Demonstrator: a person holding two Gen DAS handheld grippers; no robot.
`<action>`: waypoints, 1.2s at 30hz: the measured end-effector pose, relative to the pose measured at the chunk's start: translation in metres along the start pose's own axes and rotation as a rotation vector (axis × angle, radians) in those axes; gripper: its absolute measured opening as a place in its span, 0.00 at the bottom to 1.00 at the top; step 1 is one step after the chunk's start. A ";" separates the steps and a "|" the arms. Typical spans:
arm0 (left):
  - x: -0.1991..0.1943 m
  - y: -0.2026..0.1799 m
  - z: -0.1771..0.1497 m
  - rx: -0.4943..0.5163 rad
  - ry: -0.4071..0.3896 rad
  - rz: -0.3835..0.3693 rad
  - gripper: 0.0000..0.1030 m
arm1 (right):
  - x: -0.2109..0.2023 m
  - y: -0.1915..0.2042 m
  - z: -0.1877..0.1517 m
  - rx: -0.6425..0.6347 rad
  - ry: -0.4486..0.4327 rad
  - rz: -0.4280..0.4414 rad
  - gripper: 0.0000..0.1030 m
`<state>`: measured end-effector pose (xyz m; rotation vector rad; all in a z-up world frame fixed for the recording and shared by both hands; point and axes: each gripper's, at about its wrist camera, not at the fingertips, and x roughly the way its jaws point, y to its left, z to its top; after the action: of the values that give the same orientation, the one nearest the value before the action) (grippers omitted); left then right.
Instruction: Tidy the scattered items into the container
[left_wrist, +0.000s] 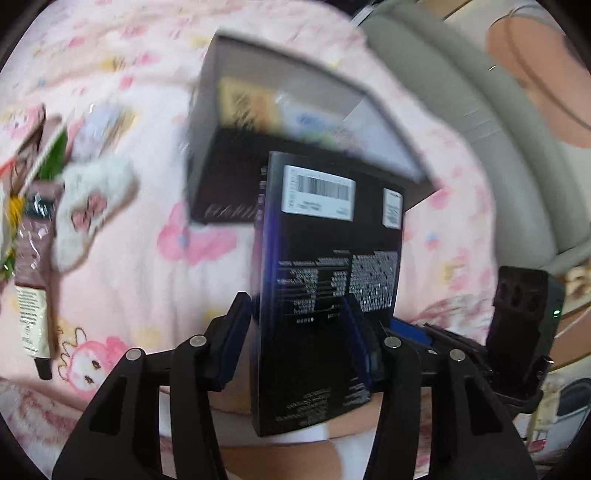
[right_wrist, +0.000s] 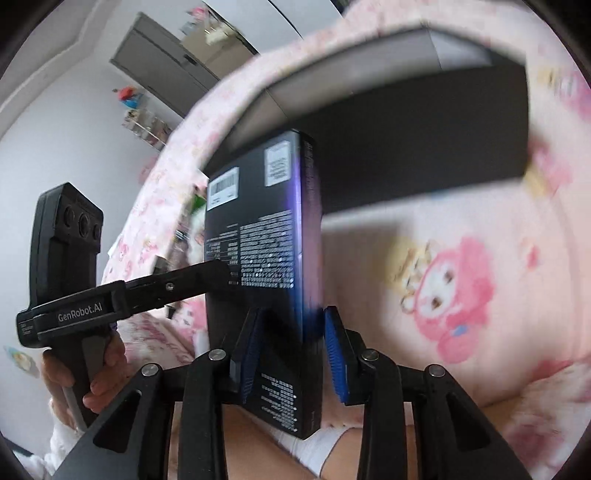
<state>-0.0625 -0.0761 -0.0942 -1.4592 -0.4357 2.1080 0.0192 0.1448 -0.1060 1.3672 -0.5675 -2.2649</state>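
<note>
On the bed (left_wrist: 122, 273), one open box (left_wrist: 295, 110) holds a few blurred packets. Both tools, left (left_wrist: 299, 332) and right (right_wrist: 291, 354), grip one black carton (left_wrist: 325, 277).

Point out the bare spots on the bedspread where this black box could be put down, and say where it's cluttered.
Free: the pink bedspread between the white plush and the held black box, in front of the open container. Also free: the stretch right of the box, below the container's dark wall, in the right wrist view. Crowded: the left edge, where tube, wrappers and plush bunch together.
</note>
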 end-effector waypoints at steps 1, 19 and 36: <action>-0.009 -0.008 0.006 0.013 -0.034 -0.012 0.47 | -0.010 0.004 0.004 -0.005 -0.014 0.006 0.28; 0.026 0.003 0.197 -0.080 -0.101 0.067 0.49 | 0.012 0.007 0.202 -0.084 -0.085 -0.041 0.28; 0.073 0.009 0.165 0.040 -0.012 0.229 0.47 | 0.115 -0.006 0.190 -0.140 0.233 -0.219 0.31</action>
<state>-0.2379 -0.0339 -0.0943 -1.5362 -0.2381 2.2900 -0.1998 0.1086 -0.1108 1.6594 -0.1860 -2.2171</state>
